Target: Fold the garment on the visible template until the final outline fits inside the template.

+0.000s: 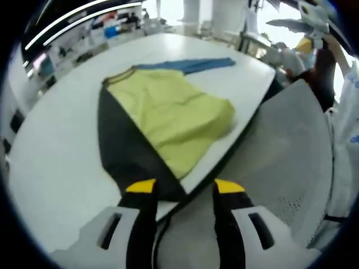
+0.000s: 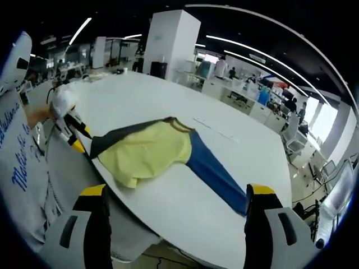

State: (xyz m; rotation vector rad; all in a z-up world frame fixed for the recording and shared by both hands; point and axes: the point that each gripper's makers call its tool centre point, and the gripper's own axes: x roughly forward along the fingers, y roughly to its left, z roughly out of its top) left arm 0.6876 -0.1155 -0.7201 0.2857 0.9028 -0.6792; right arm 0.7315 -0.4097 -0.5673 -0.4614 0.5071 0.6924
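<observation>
I have the garment (image 1: 168, 120) lying on the white worktop (image 1: 61, 162), close to the near edge, with 1 blue sleeve (image 2: 216, 171) stretched out flat along the surface. The yellow body (image 2: 148, 151) is bunched and partly doubled over, and a dark panel (image 1: 126, 145) runs toward the corner nearest my left tool (image 1: 184, 186). I cannot make out a marked template under the cloth. My left tool is open, jaws spread just short of the dark corner, gripping nothing. My right tool (image 2: 175, 189) is open wide too, held back from the worktop edge with the garment well ahead of it. I judge the cloth light, soft and limp, so it will sag and slide on the smooth top rather than hold a crease. I would pinch it at edges: the dark corner with the left tool, the sleeve cuff with the right.
</observation>
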